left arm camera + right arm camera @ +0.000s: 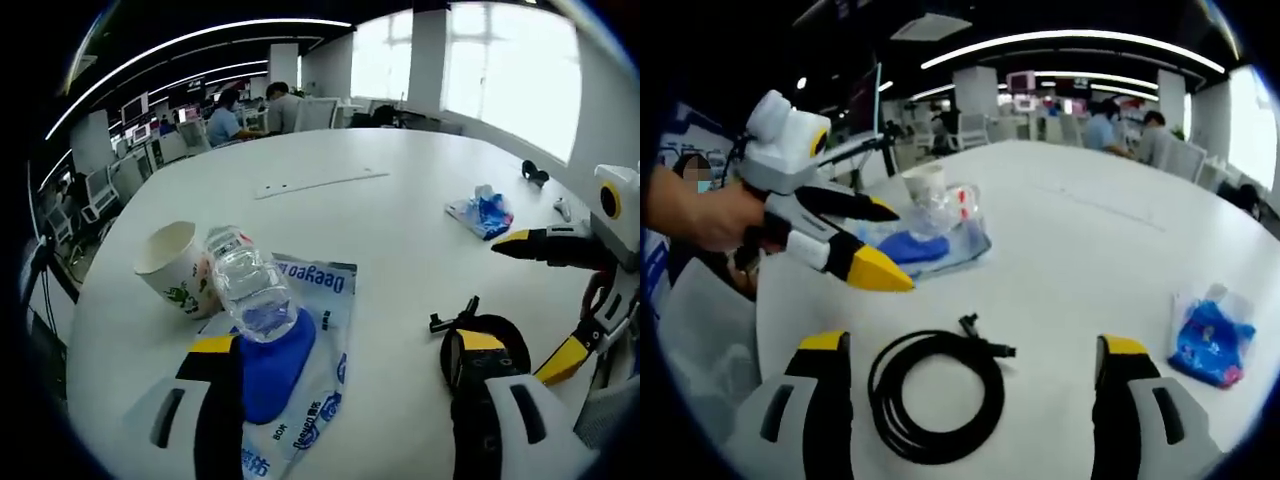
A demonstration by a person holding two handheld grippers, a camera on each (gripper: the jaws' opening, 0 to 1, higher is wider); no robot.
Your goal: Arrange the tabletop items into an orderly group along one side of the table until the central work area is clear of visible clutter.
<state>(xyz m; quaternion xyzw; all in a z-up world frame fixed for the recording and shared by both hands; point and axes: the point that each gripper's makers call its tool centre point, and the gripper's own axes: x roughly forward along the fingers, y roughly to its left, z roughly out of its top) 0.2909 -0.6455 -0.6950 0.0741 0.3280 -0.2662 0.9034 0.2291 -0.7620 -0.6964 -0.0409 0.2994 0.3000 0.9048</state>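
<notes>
A clear plastic bottle (250,285) lies beside a paper cup (175,265) atop a wet-wipes pack (300,350); their contents cannot be told. Both grippers, left (345,365) and right (975,365), are spread open, the right straddling a coiled black cable (937,393).

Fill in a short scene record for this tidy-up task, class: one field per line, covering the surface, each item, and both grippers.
surface: white table
cup: paper cup beside the bottle
bottle: clear plastic bottle lying on the wipes pack
wipes: blue wipes pack, flat
cable: black coiled cable, between the right jaws
wrapper: blue crumpled packet, apart from the rest
left gripper: open
right gripper: open
</notes>
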